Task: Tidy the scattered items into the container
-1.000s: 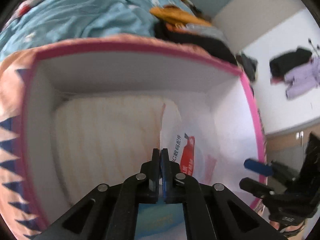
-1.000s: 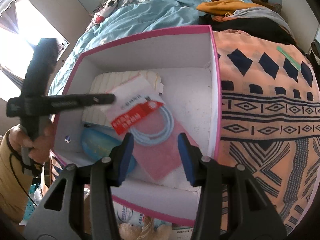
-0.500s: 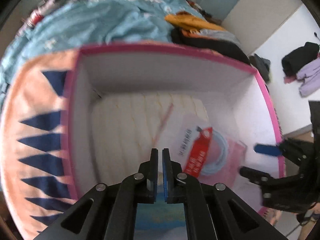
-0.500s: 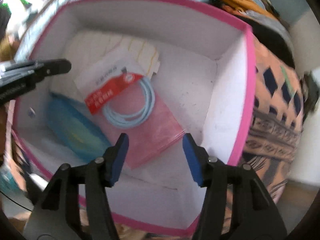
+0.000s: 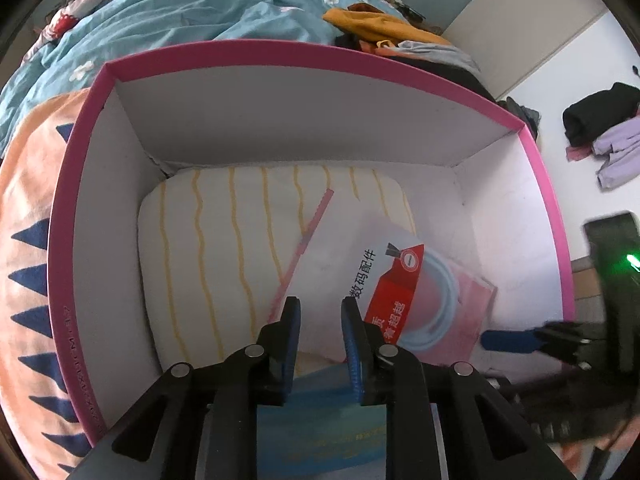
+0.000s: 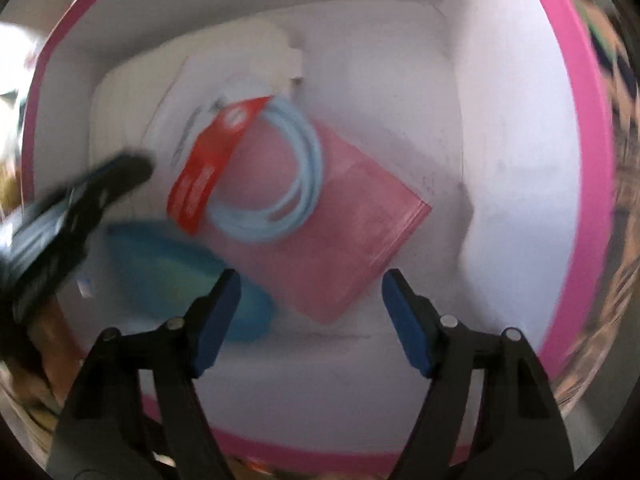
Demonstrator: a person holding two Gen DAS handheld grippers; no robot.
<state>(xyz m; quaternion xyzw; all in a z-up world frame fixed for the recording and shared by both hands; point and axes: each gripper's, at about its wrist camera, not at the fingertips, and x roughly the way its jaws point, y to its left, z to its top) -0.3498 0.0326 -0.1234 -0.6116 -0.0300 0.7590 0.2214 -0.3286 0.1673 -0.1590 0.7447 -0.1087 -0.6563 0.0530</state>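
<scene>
Both claws are hanging over the pink-rimmed box point(image 5: 548, 216), pointing steeply down into it. The left claw point(image 5: 320, 328) has just been opening: there's a narrow gap between its blue pads now and nothing in it, so it's released. Right below and ahead of it the cable packet point(image 5: 408, 292) lies flat on the box floor, partly overlapping the white striped pad point(image 5: 208, 248) that fills the far-left corner of the box.

The right claw point(image 6: 312, 312) has also just been opening and stands wide, also empty. From its view the cable packet point(image 6: 280, 184) lies straight ahead of the tips, with its long axis running diagonally, from the red label toward the far-left corner down to the pink bag corner at the near-right. That pink corner sits just ahead of the gap between the jaws, so I'd say the right hand is the one lined up on it, if the packet needs nudging at all. The right view is pretty blurred though, so can't tell whether the tips touch anything.

There's also a blue pouch point(image 6: 180, 272) lying against the near-left wall of the box, just beside the packet. The box itself rests on an orange patterned blanket point(image 5: 28, 240) on the bed point(image 5: 200, 8).
</scene>
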